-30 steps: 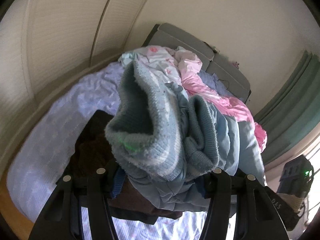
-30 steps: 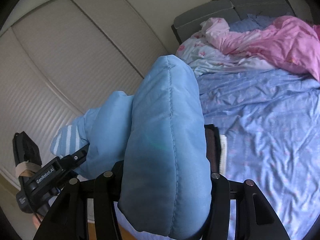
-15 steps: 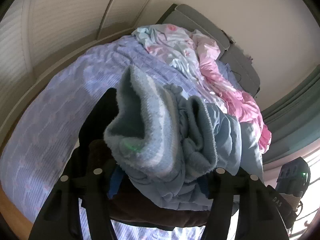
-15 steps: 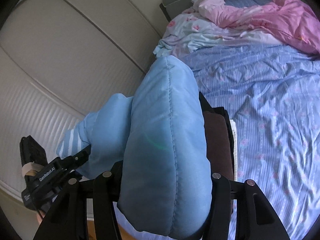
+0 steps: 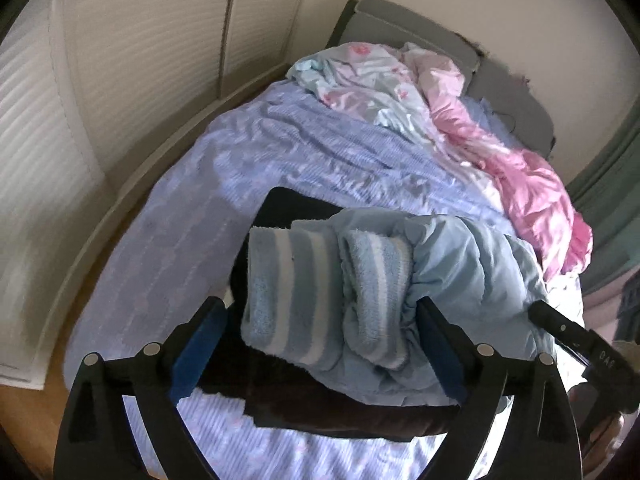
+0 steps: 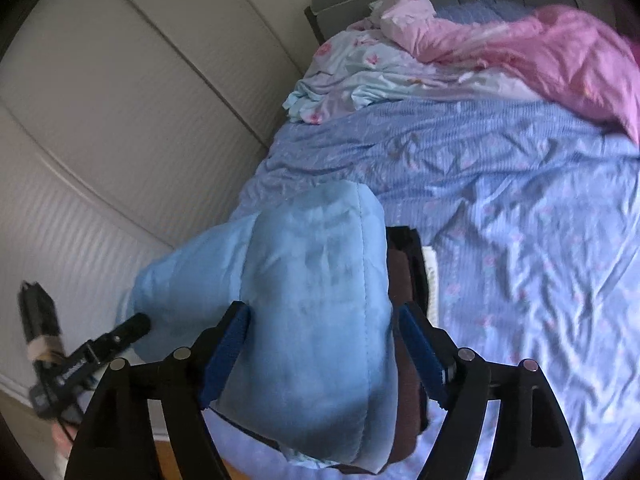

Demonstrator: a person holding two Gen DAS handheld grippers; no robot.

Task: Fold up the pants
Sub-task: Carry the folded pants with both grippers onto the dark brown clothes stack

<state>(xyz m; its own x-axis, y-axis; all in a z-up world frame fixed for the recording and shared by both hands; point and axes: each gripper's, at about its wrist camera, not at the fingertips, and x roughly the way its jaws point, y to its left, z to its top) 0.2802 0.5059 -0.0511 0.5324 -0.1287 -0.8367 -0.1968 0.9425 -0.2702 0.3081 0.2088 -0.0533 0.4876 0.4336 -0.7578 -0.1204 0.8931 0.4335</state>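
Observation:
The light blue padded pants [image 5: 472, 280] with striped fleece cuffs [image 5: 296, 292] lie folded on a stack of dark folded clothes [image 5: 344, 412] on the bed. My left gripper [image 5: 320, 312] is open, its blue pads [image 5: 200, 340] spread either side of the cuffs. In the right wrist view the pants [image 6: 316, 320] fill the gap of my right gripper [image 6: 324, 320], which is open, with its pads [image 6: 420, 356] apart from the fabric. The left gripper also shows at the lower left of the right wrist view [image 6: 120, 336].
The bed has a rumpled lavender sheet [image 6: 520, 208]. A pink and floral duvet [image 5: 500, 152] is bunched by the grey headboard [image 5: 408, 28]. White wardrobe doors [image 5: 100, 80] stand along the left. A strip of wooden floor [image 5: 24, 420] shows at the lower left.
Both grippers lowered the pants onto the dark stack and opened. The cuffs, held up and squeezed before, now lie flat. Both views tilted down toward the bed.

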